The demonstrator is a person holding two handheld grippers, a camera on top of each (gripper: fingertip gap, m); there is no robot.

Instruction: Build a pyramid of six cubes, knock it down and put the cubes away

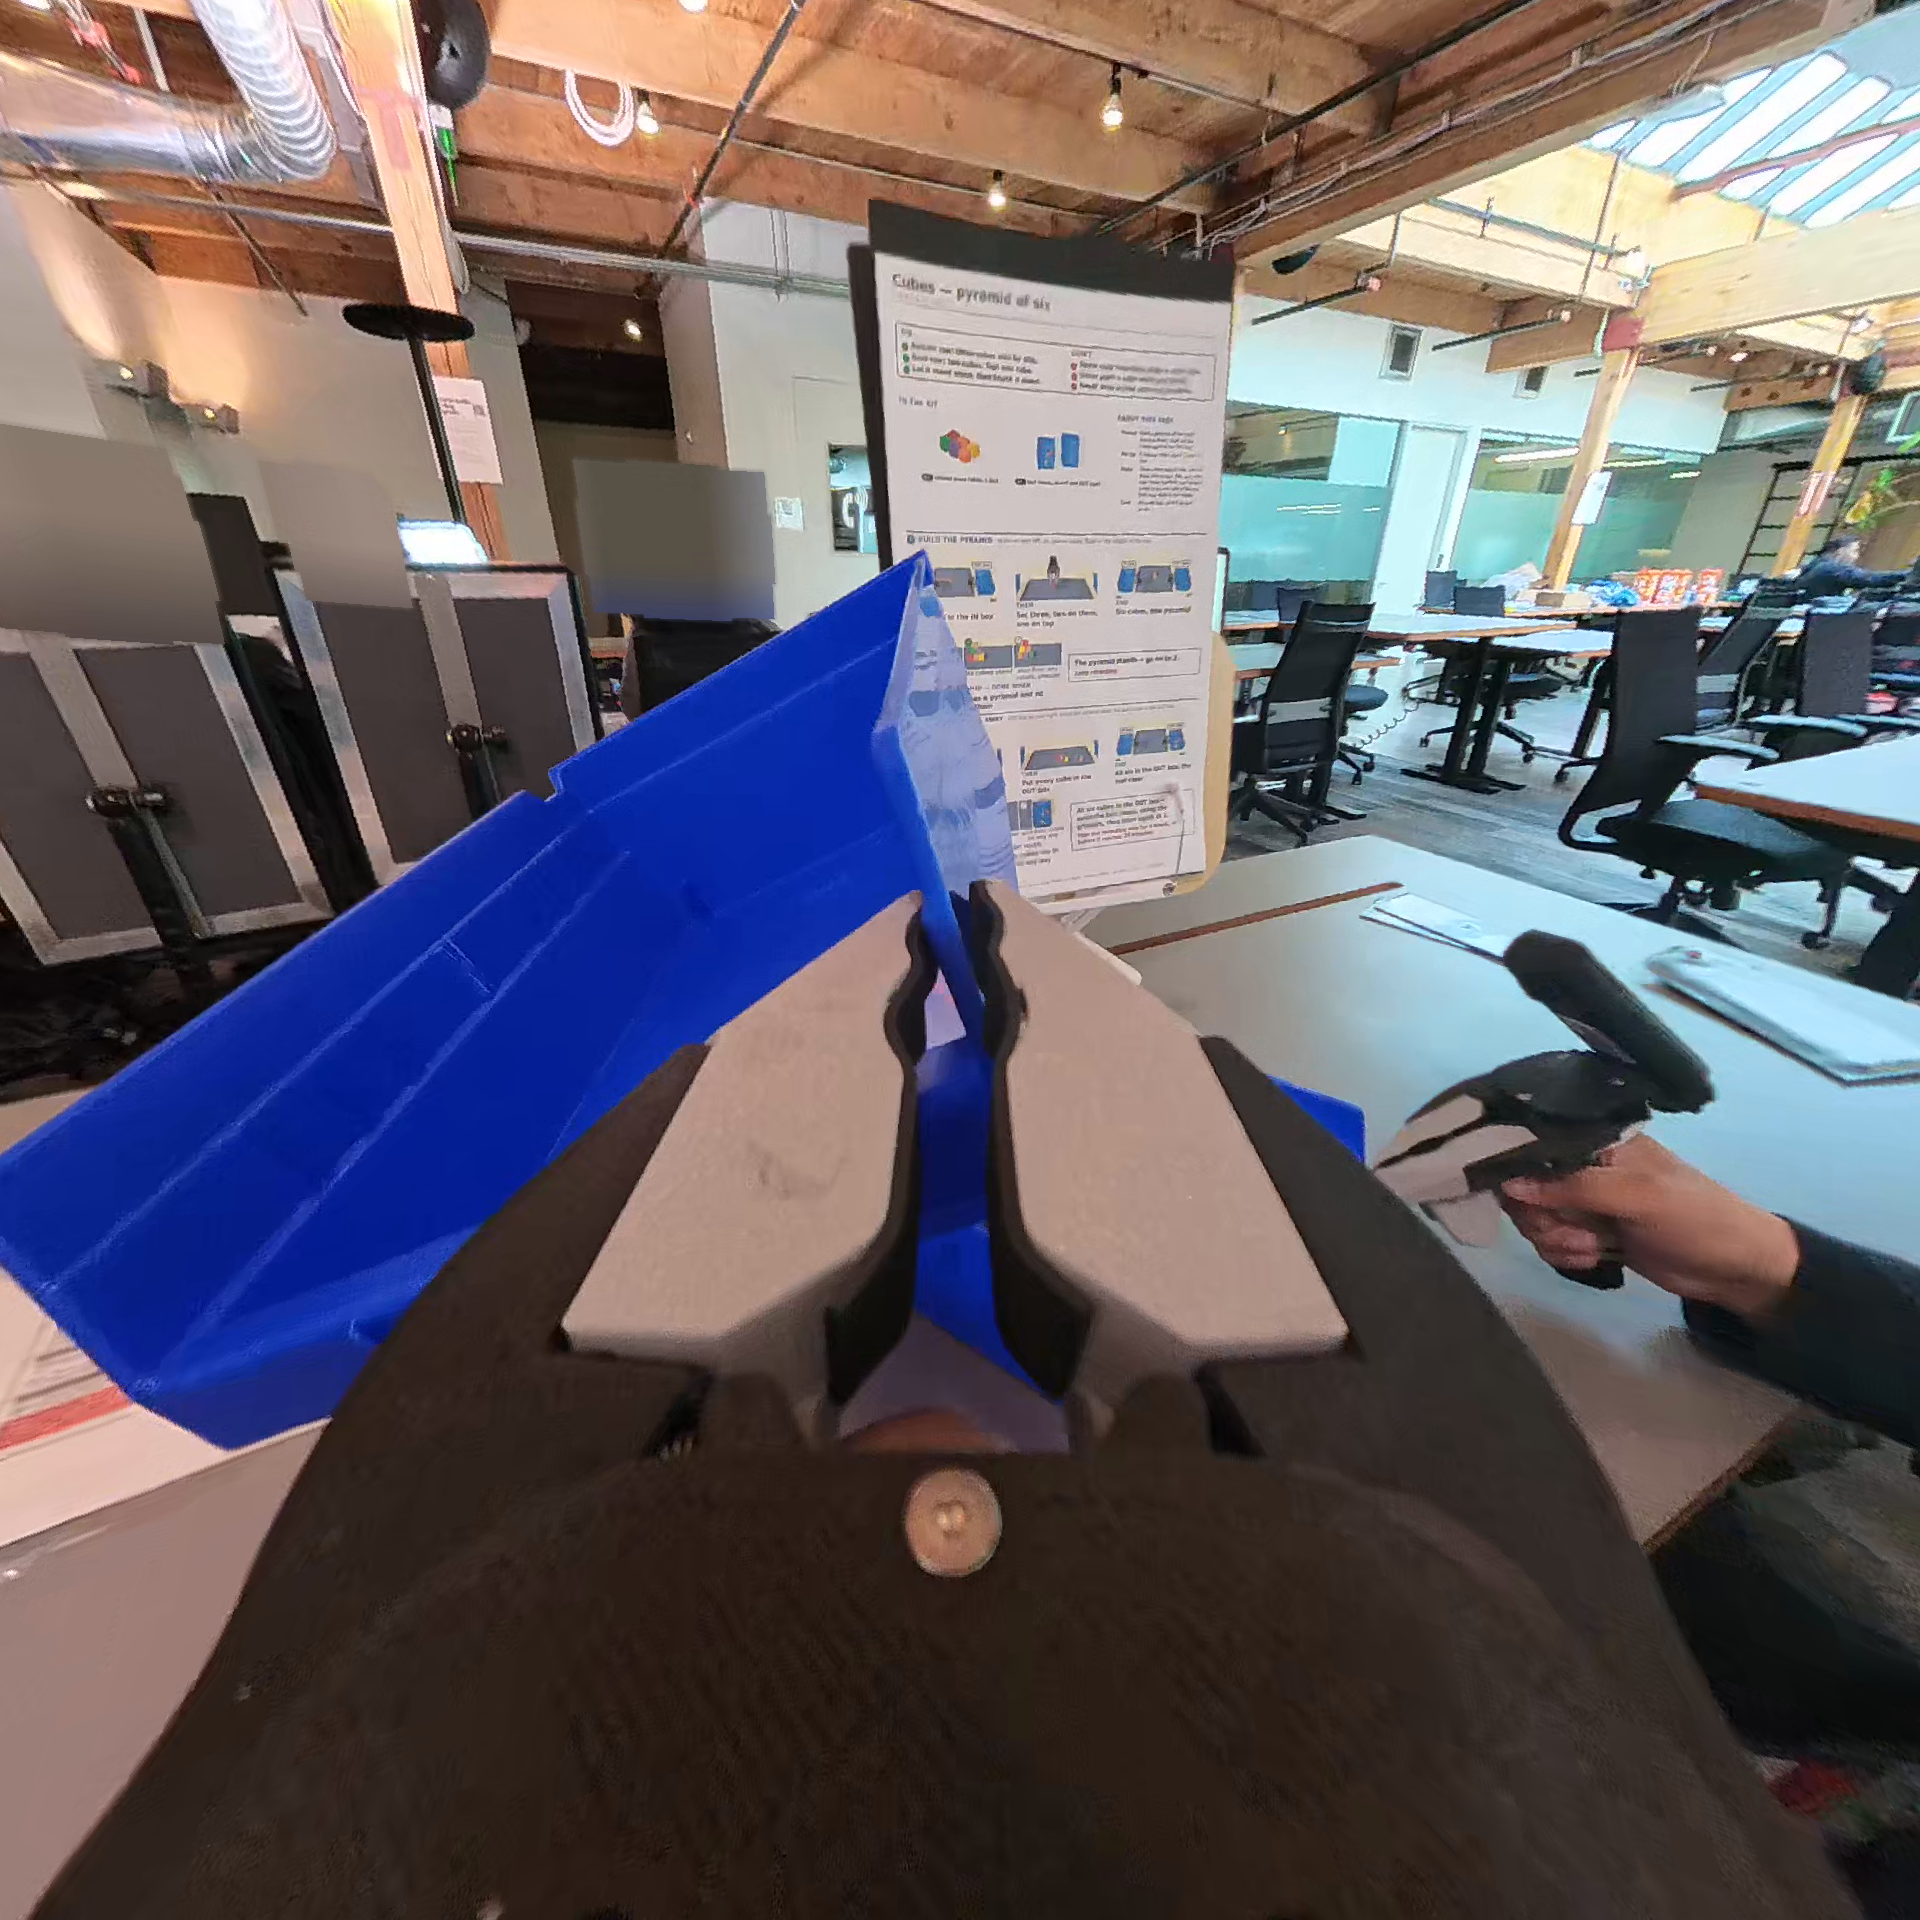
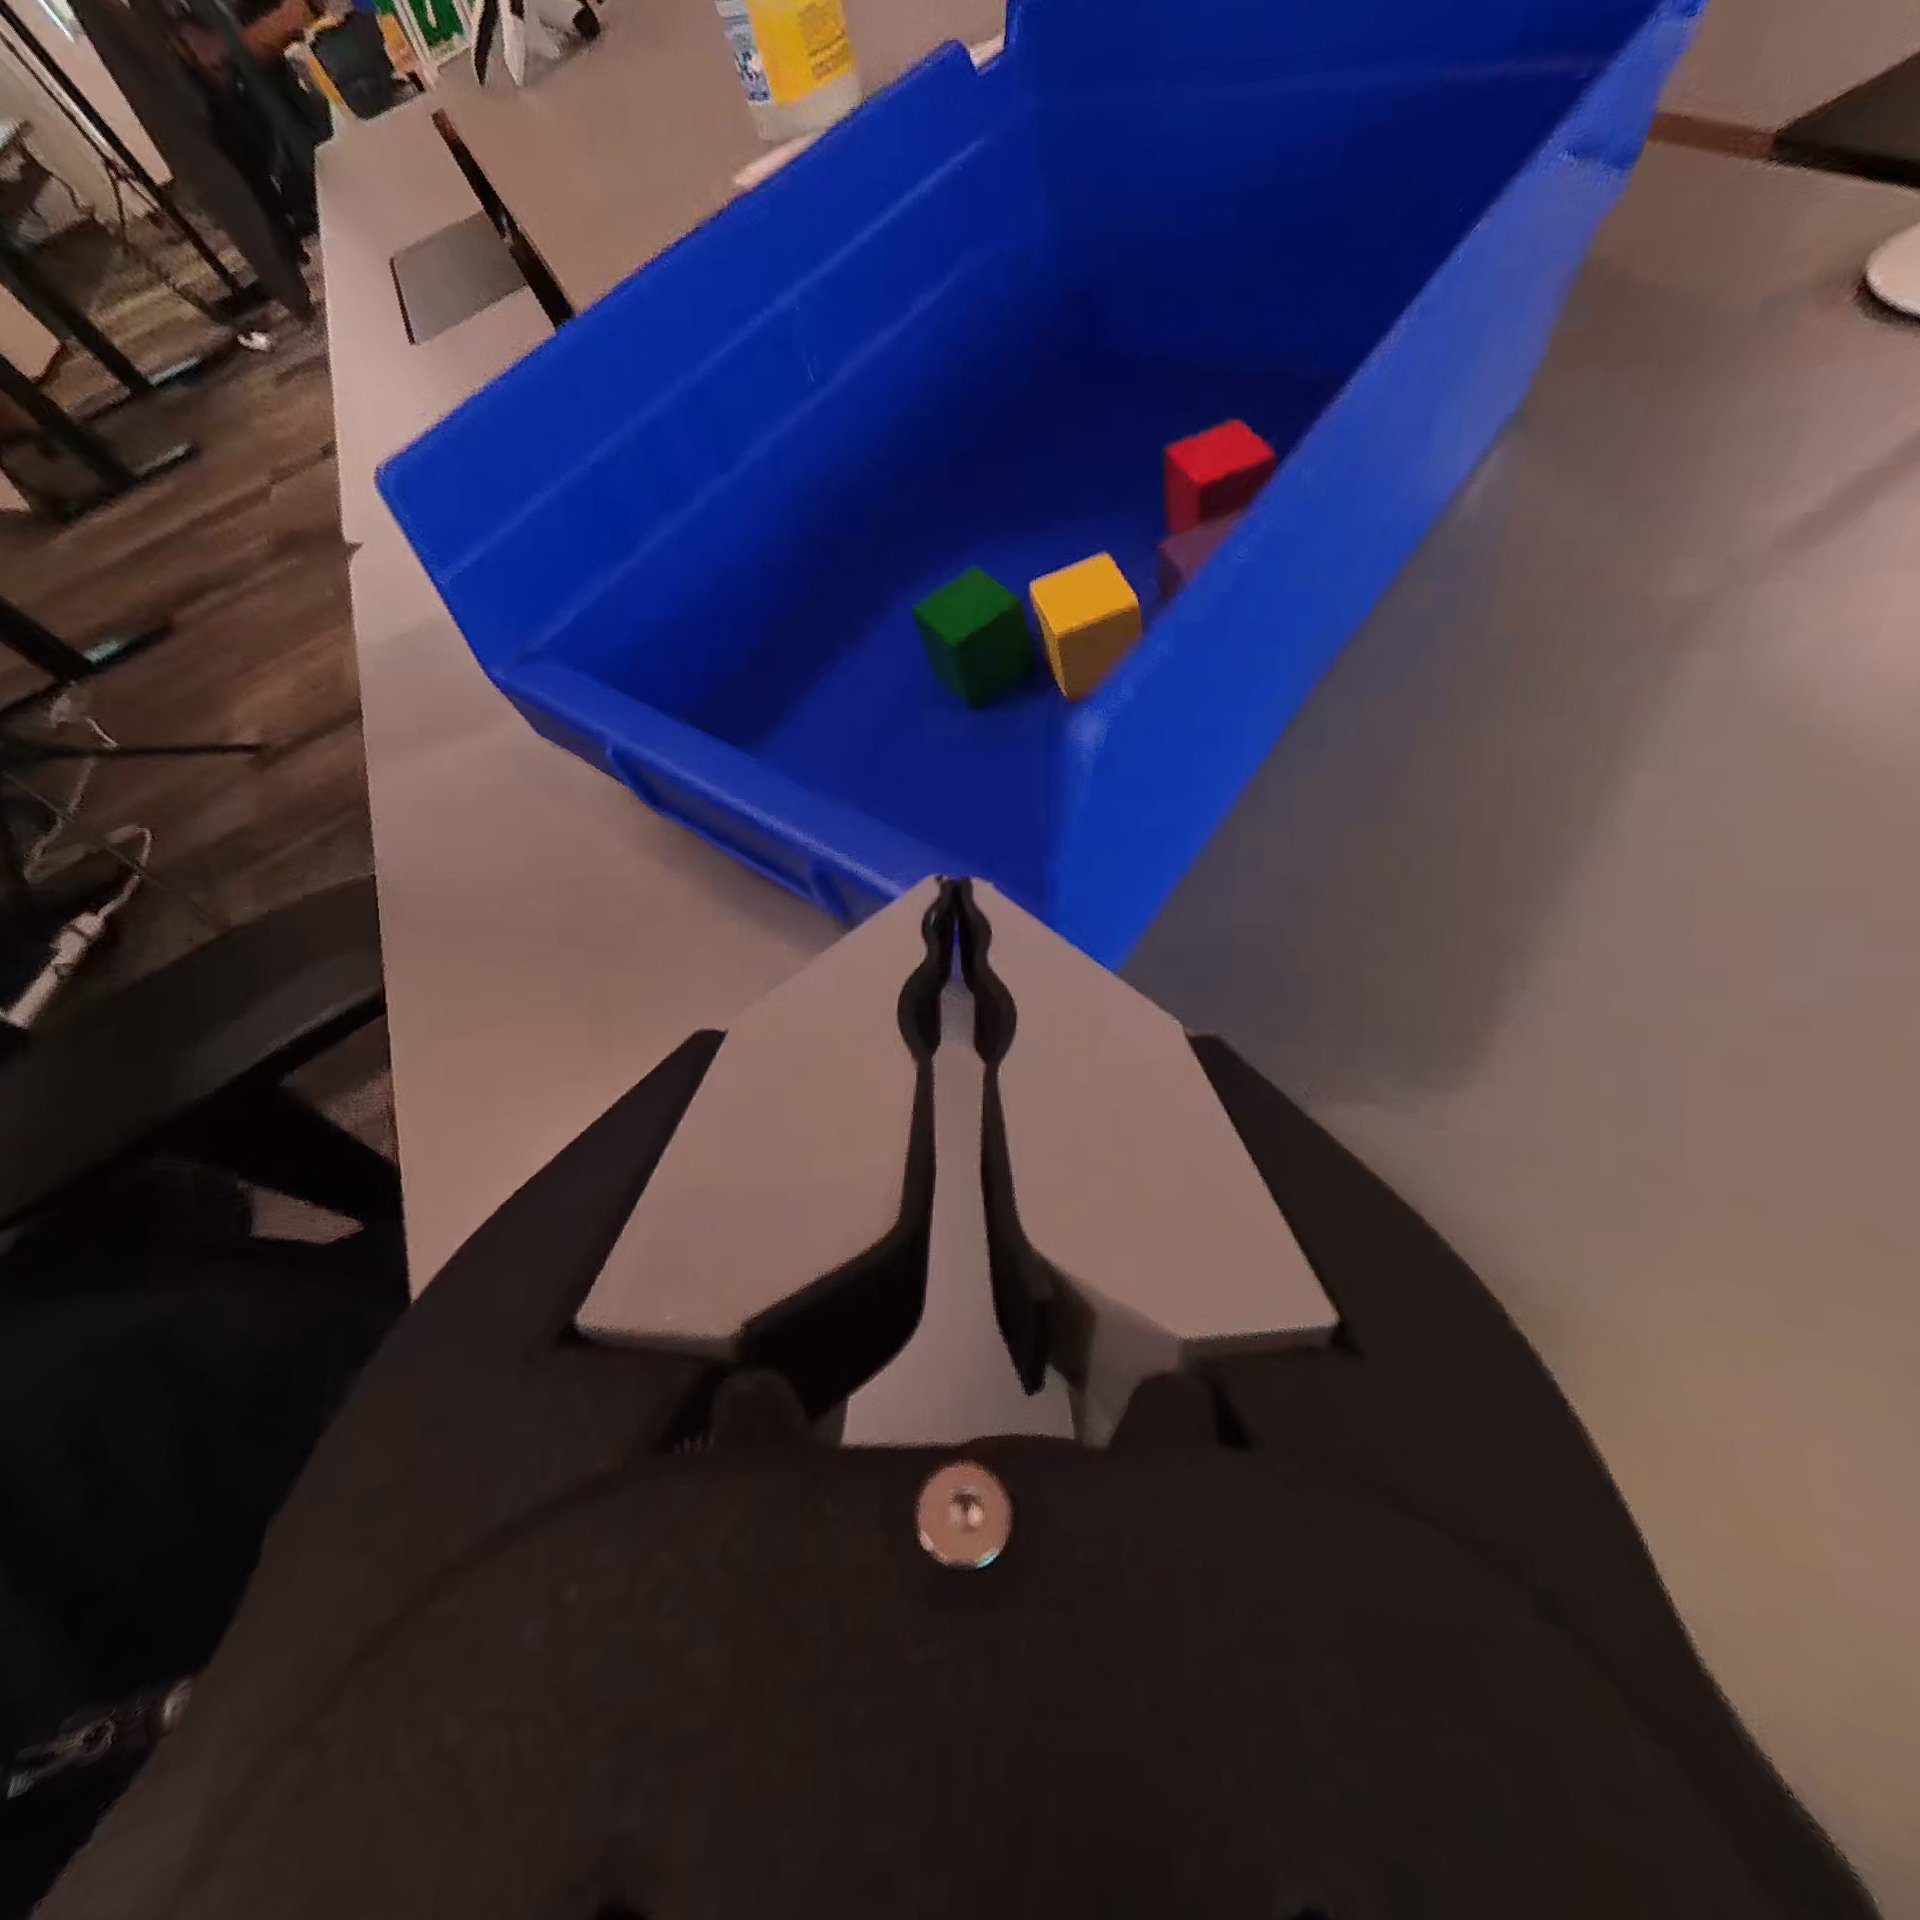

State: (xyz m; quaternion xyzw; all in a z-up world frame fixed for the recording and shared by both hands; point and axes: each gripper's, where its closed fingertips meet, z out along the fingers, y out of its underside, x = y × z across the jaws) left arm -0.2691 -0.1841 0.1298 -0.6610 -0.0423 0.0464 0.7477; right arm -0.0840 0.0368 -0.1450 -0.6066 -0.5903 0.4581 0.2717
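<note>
In the left wrist view my left gripper (image 1: 951, 906) is shut on the thin side wall of a blue bin (image 1: 499, 997). The bin is raised and tilted; I see no cubes in it. My right gripper (image 1: 1444, 1179) shows at the right of that view, held by a hand over the table. In the right wrist view my right gripper (image 2: 954, 902) is shut with nothing between its pads, just in front of the near corner of a blue bin (image 2: 1174, 810) on the table. In that bin lie a green cube (image 2: 974, 636), a yellow cube (image 2: 1086, 620), a purple cube (image 2: 1190, 556) and a red cube (image 2: 1214, 473).
An instruction sheet (image 1: 1049, 520) stands upright behind the raised bin. Papers (image 1: 1787, 1008) lie on the grey table (image 1: 1351, 1029) at the right. A yellow and white bottle (image 2: 790, 62) stands beyond the bin with cubes. The table's edge (image 2: 379, 831) runs along the left. My hands' fingertips stand some 40 centimeters from each other. My right tips are roughly 11 centimeters from the green cube (image 2: 974, 636).
</note>
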